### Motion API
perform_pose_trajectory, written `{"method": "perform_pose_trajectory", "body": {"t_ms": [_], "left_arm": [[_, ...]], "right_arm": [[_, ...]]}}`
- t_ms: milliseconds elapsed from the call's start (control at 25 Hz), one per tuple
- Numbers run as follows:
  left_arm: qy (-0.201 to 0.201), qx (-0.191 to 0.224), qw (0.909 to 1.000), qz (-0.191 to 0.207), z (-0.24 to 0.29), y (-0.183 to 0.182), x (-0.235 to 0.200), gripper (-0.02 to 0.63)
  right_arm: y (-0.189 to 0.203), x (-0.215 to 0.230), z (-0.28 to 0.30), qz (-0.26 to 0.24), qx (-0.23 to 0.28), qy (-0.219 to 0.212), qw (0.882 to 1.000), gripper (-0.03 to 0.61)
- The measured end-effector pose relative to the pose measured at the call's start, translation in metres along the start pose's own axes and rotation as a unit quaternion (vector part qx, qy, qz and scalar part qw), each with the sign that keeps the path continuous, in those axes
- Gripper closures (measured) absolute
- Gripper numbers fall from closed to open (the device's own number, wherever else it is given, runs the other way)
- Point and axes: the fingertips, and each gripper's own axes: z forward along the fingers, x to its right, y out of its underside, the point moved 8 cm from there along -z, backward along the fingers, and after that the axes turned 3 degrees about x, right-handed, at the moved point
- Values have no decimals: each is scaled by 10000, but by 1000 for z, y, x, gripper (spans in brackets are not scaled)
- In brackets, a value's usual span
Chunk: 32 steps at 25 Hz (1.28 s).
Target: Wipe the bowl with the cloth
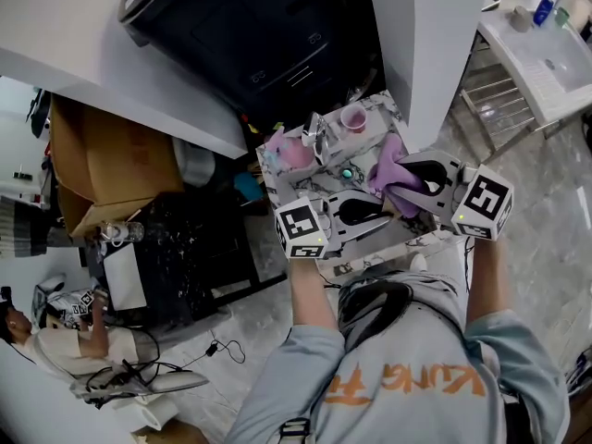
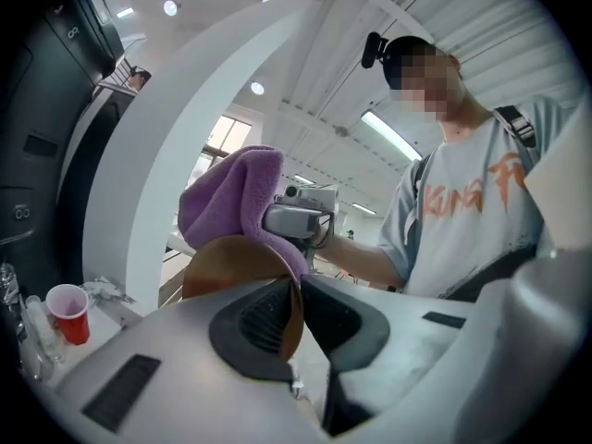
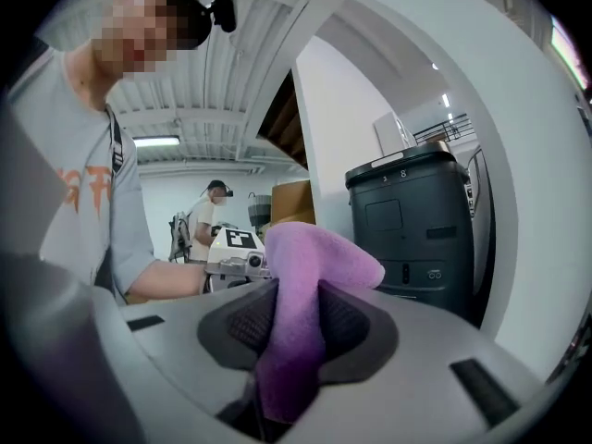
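Observation:
My left gripper [image 2: 298, 289] is shut on the thin rim of a brown bowl [image 2: 231, 268], which it holds up on edge. A purple cloth [image 2: 233, 191] presses against the bowl from behind. That cloth [image 3: 310, 266] is clamped between the pads of my right gripper [image 3: 294, 314] and bulges out above them. In the head view both grippers meet over a small marble-patterned table [image 1: 277, 169], the left gripper [image 1: 381, 213] reaching toward the right gripper [image 1: 409, 189] with the cloth [image 1: 392, 166] at the meeting point. The bowl itself is hard to make out there.
On the table stand a pink cup [image 1: 353, 117] and a pink object [image 1: 294, 152]. A red cup [image 2: 67, 311] shows in the left gripper view. A black machine [image 1: 250, 26], a white pillar [image 1: 421, 44] and a cardboard box [image 1: 102, 155] surround the table. Another person [image 1: 55, 340] sits at lower left.

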Motion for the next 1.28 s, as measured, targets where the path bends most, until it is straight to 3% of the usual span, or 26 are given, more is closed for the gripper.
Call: {"method": "perform_pose_trajectory", "body": {"t_ms": [440,880,1160,1280], "left_arm": [[838,346,9958,-117,-1,-5,15,569],[1510,915,9842,-121,1,-12,25,563],[1478,1315,9802,-91,0,-13,23,565],[1410,1551,9778,-25,-5,-16,23,565]], "right_arm": [[6,13,-11,798,790,-259,9933,453],[18,29,-26,1426,1417,-224,9793,454],[30,41,-31,1678,1588,74,9729,454],[41,45,-30,1679,1373,350,9756,456]]}}
